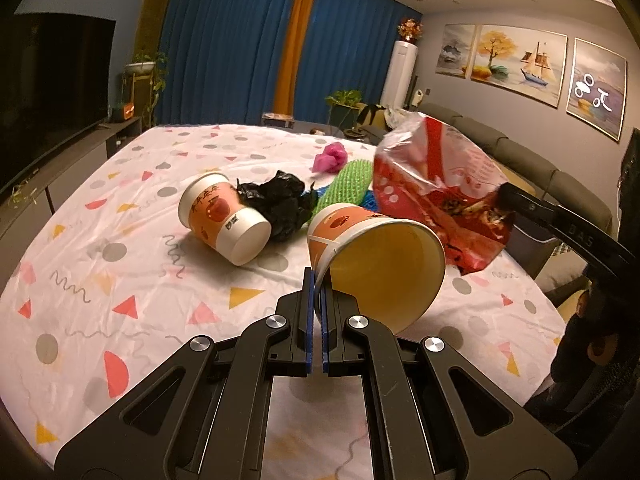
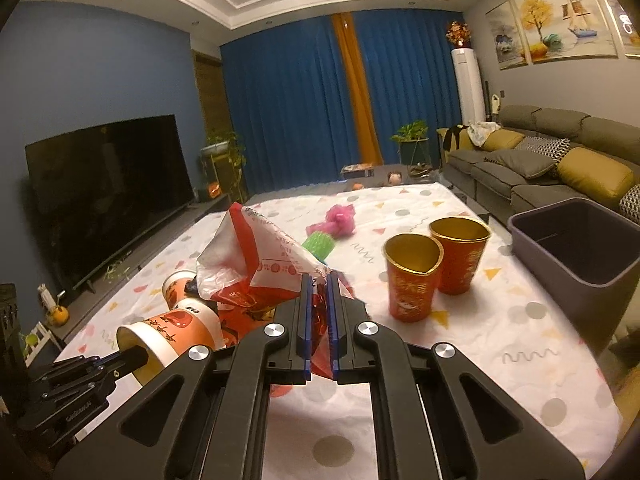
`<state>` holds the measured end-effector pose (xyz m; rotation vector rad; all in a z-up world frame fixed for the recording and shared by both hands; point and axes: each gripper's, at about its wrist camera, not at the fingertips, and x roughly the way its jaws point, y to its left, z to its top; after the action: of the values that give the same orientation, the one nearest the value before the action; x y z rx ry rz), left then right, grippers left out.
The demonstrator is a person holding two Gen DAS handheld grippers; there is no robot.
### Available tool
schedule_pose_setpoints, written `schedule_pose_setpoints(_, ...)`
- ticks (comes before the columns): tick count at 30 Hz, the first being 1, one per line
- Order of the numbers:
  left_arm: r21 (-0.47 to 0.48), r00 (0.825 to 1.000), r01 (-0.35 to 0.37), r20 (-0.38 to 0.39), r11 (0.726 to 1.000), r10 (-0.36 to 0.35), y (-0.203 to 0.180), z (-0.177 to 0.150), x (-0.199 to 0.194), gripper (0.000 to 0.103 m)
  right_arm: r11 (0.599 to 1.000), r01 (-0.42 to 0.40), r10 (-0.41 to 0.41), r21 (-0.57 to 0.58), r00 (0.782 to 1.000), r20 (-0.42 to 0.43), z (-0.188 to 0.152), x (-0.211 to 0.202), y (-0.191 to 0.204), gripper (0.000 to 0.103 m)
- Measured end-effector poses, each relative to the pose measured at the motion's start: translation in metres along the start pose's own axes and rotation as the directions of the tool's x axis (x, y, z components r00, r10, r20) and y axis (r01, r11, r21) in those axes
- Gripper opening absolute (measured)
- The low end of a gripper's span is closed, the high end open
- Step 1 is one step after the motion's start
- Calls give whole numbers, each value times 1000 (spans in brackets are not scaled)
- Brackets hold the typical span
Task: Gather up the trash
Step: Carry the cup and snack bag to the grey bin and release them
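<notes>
On a tabletop draped in a white cloth (image 2: 500,336) printed with triangles and dots, two handheld grippers each carry a piece of litter. At lower centre of the left wrist view, the left gripper (image 1: 317,288) is clenched on the rim of an orange-and-white paper cup (image 1: 376,256), which hangs tilted with its yellow interior facing the lens, pinched by the wall so it can be carried without being crushed. At lower centre of the right wrist view, the right gripper (image 2: 318,280) is clamped on a crumpled red-and-white plastic bag (image 2: 256,264), the film bunched between the blue pads and billowing up toward centre left.

A grey plastic bin (image 2: 580,248) stands open at the right edge of that view, just beside the table, the likely destination for both loads. Still lying on the cloth are a second orange paper cup (image 1: 224,220) on its side, a wad of black plastic (image 1: 280,204), a green foam net sleeve (image 1: 344,184) and a pink crumpled bag (image 1: 330,158). Two red-and-gold cups (image 2: 436,268) stand upright near the bin.
</notes>
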<state>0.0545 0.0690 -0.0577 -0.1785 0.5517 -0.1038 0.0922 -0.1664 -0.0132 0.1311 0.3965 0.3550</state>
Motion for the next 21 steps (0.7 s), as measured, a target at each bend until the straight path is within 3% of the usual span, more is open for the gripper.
schedule_pose_setpoints(11, 27, 1000, 15, 22, 1000, -16, -26, 5, -4, 2, 999, 35, -37, 32, 998, 56, 1, -34, -29, 7)
schedule_pose_setpoints(21, 89, 997, 69, 38, 994, -73, -66, 17, 2, 2, 993, 96, -103, 69, 989, 109, 4, -63, -66, 7)
